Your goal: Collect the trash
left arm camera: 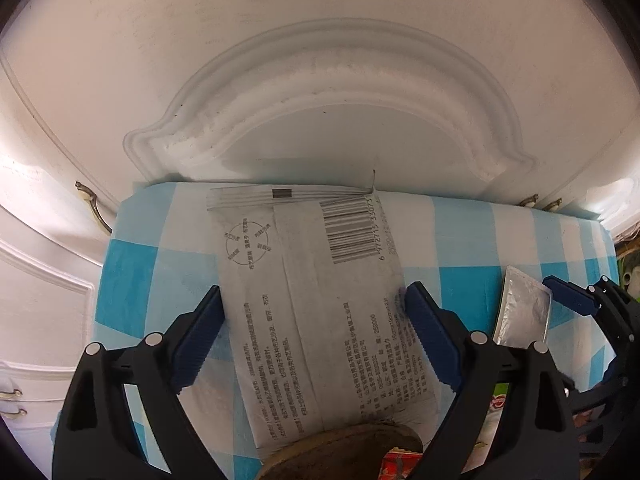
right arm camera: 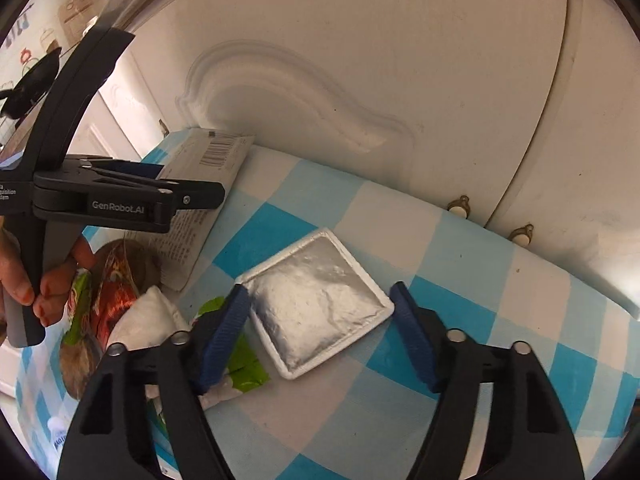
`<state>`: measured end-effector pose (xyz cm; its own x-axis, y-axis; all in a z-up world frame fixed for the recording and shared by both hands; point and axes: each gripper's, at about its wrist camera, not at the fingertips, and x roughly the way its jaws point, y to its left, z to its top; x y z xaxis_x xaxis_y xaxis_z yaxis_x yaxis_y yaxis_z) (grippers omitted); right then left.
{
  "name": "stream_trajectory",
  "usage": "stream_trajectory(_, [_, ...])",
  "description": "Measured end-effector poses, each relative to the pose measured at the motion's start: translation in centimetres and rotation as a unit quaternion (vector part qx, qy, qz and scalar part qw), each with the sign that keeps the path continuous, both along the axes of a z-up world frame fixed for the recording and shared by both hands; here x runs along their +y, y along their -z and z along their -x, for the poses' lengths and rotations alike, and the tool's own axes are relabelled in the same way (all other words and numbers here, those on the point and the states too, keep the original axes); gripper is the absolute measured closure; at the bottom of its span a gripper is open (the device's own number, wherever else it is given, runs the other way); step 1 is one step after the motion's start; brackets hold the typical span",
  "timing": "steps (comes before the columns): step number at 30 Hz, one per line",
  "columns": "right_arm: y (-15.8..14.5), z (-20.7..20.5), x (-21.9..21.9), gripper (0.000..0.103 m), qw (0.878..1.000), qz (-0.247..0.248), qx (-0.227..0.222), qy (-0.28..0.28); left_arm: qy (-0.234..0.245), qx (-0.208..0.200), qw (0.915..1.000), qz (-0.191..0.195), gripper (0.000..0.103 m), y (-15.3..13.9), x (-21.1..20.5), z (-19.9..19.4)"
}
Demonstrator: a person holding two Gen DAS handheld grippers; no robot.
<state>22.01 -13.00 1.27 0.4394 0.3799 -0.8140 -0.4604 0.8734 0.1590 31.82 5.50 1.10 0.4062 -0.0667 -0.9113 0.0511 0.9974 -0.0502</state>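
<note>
**Both tools straddle their wrappers, neither one pinched yet**

The left tool (left arm camera: 314, 308) stands spread over the flat grey printed plastic packet (left arm camera: 308, 300), its blue pads just beside the packet's long edges; whether they touch cannot be told. That packet lies on the blue-and-white checked desk (left arm camera: 460, 232), its sealed end at twelve o'clock against the white cabinet door (left arm camera: 320, 60). The right tool (right arm camera: 320, 312) brackets the square silver foil sachet (right arm camera: 316, 304), lying at the desk's centre, three o'clock of the packet; its left pad sits at the corner, its right pad clear, so still apart. Both wrappers look light, thin and crinkly, likely slippery. A pinch across the middle or on a sealed rim should hold best. More crumpled wrappers (right arm camera: 120, 280) wait at eight o'clock.
</note>
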Motion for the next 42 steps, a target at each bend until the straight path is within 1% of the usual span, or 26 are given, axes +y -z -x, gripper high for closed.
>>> stream_trajectory(1, [-0.1,0.3,-0.1,0.040,1.000,-0.001,-0.001,0.000,-0.001,-0.003,1.0000,0.001,0.017,-0.1,0.0,0.1])
stream_trajectory(5, [-0.1,1.6,-0.5,0.045,1.000,-0.008,-0.005,-0.006,-0.001,-0.014,0.9999,0.004,0.021,-0.4,-1.2,1.5])
stream_trajectory(6, [-0.2,2.0,-0.6,0.046,1.000,-0.011,-0.006,-0.006,0.001,-0.016,0.9999,0.006,0.022,-0.6,-1.4,1.4])
stream_trajectory(9, [-0.2,2.8,-0.6,0.048,1.000,-0.016,-0.005,-0.008,0.012,-0.019,0.9997,0.014,0.025,-0.8,-2.3,2.8])
stream_trajectory(13, [-0.1,4.7,-0.4,0.050,1.000,-0.016,-0.003,-0.011,0.020,-0.023,0.9993,0.021,0.035,-1.4,-3.5,5.1])
stream_trajectory(14, [-0.1,5.0,-0.5,0.050,1.000,-0.015,-0.003,-0.008,0.020,-0.023,0.9993,0.024,0.036,-1.5,-3.6,5.6])
stream_trajectory(21, [-0.1,9.8,-1.5,0.051,1.000,-0.017,-0.002,0.006,0.035,-0.029,0.9986,0.028,0.037,-2.2,-4.7,9.9])
stream_trajectory(23, [-0.1,11.2,-1.5,0.052,1.000,-0.020,-0.003,0.012,0.044,-0.029,0.9982,0.030,0.037,-2.4,-5.3,11.1])
stream_trajectory(25, [0.0,12.5,-1.3,0.056,1.000,-0.027,0.001,0.012,0.055,-0.029,0.9975,0.033,0.038,-2.4,-5.5,12.5])
stream_trajectory(26, [0.0,13.2,-1.2,0.056,1.000,-0.020,-0.002,0.018,0.058,-0.030,0.9974,0.032,0.038,-2.5,-5.5,13.0])
stream_trajectory(27, [0.0,13.9,-1.1,0.056,1.000,-0.016,-0.006,0.022,0.060,-0.032,0.9971,0.032,0.038,-2.2,-5.6,14.1])
stream_trajectory(28, [0.0,14.6,-1.2,0.056,0.999,-0.016,-0.007,0.027,0.063,-0.033,0.9969,0.035,0.038,-1.1,-4.8,15.3])
stream_trajectory(30, [0.0,16.1,-2.1,0.056,0.999,-0.031,-0.004,0.037,0.069,-0.034,0.9963,0.038,0.038,-0.9,-5.2,17.3])
stream_trajectory(32, [0.0,17.6,-2.4,0.056,0.998,-0.041,-0.001,0.045,0.074,-0.034,0.9958,0.041,0.038,-0.7,-5.3,18.5])
stream_trajectory(35, [-0.1,19.9,-2.8,0.056,0.998,-0.035,-0.008,0.053,0.084,-0.034,0.9948,0.047,0.038,-0.5,-6.1,20.6])
stream_trajectory(38, [0.0,21.5,-2.9,0.056,0.997,-0.050,-0.004,0.056,0.095,-0.029,0.9933,0.060,0.038,-0.5,-6.3,22.8])
stream_trajectory(41, [-0.1,23.2,-2.6,0.056,0.997,-0.045,-0.009,0.057,0.110,-0.034,0.9919,0.054,0.038,-0.4,-6.8,24.5])
stream_trajectory(42, [-0.1,23.7,-2.7,0.056,0.997,-0.044,-0.011,0.062,0.111,-0.037,0.9913,0.059,0.038,-0.3,-6.8,24.9])
